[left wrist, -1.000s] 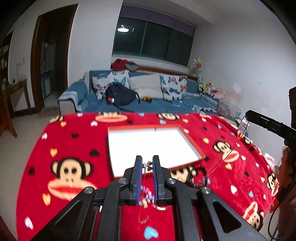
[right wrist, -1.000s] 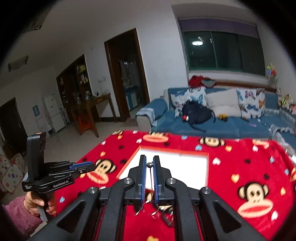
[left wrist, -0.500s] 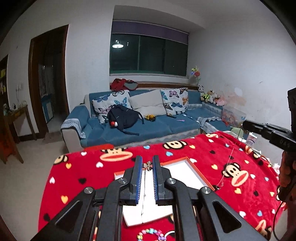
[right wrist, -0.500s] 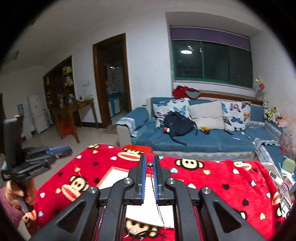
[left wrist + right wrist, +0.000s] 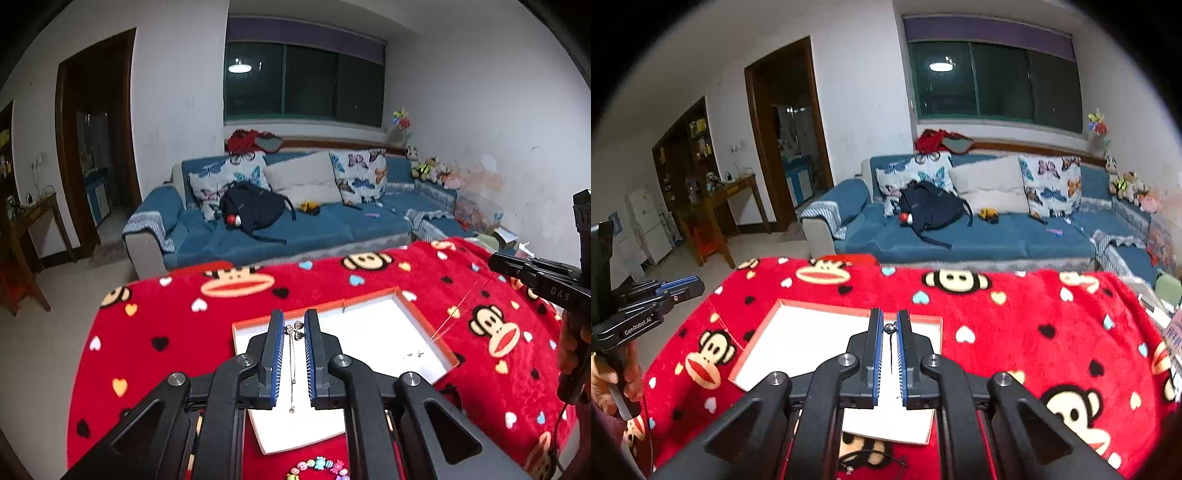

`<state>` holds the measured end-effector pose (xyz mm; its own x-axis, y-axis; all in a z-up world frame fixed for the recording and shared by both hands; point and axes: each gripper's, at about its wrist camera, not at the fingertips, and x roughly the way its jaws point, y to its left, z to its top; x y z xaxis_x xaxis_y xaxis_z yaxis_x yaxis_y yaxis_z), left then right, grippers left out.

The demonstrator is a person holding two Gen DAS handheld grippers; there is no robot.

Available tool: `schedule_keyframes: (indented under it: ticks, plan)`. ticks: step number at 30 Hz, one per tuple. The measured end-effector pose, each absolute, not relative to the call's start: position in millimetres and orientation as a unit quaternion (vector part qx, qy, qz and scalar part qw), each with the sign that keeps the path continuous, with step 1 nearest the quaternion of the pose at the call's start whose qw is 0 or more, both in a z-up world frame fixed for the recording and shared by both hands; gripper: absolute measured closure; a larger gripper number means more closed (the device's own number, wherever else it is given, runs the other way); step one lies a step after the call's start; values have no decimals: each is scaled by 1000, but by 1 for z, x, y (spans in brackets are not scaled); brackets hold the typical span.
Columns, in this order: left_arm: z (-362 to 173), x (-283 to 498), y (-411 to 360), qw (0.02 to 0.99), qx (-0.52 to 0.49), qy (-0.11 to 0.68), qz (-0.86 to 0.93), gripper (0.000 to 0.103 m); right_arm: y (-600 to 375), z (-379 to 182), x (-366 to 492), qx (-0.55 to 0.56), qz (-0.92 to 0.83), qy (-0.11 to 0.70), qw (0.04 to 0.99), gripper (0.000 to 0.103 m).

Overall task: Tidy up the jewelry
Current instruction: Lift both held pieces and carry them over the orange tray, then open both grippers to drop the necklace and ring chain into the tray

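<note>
The left gripper (image 5: 294,329) pinches the flower-shaped clasp of a thin silver chain necklace (image 5: 293,369), jaws nearly closed, the chain dangling above the shallow white tray with an orange rim (image 5: 447,356). The right gripper (image 5: 890,328) likewise nips a small dark bead of a fine thread-like necklace (image 5: 456,314) that slants down into the tray. Both should descend slowly over the red monkey-print blanket (image 5: 184,306), letting each chain settle straight before the jaws part, so the strands cannot tangle.

white tray floor (image 5: 373,325) bare, beaded bracelet (image 5: 319,468) nearby
</note>
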<state>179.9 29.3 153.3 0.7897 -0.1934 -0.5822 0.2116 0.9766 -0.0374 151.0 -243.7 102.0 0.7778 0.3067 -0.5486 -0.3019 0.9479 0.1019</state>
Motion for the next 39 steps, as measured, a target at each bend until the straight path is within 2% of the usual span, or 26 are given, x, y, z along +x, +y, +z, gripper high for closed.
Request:
schedule_keyframes:
  ticks: [14,23,25,26,27,29,32,35,39]
  plan:
    - [14,213,17,902,28,419,-102,92,-240,16,165,7,147,400,905,94]
    - [-25,222,16,885,23,454,-99,89,-239,-4,166,8,150,428,891,93]
    - [-26,222,16,884,22,455,-103,82,-237,-4,165,0,150,431,890,90]
    - [-27,222,15,884,23,455,-105,68,-237,-4,164,-4,148,430,891,82]
    - [-24,219,13,886,25,452,-103,53,-237,-2,162,-7,145,426,893,68]
    - [-20,215,11,891,30,442,-100,45,-237,1,158,-8,144,418,897,49]
    - [-13,209,8,895,39,433,-96,45,-240,10,147,-1,146,407,902,47]
    - [-3,200,9,900,40,424,-91,36,-241,16,135,9,149,405,902,37]
    - [12,183,15,907,35,411,-84,24,-235,16,113,0,156,411,898,36]
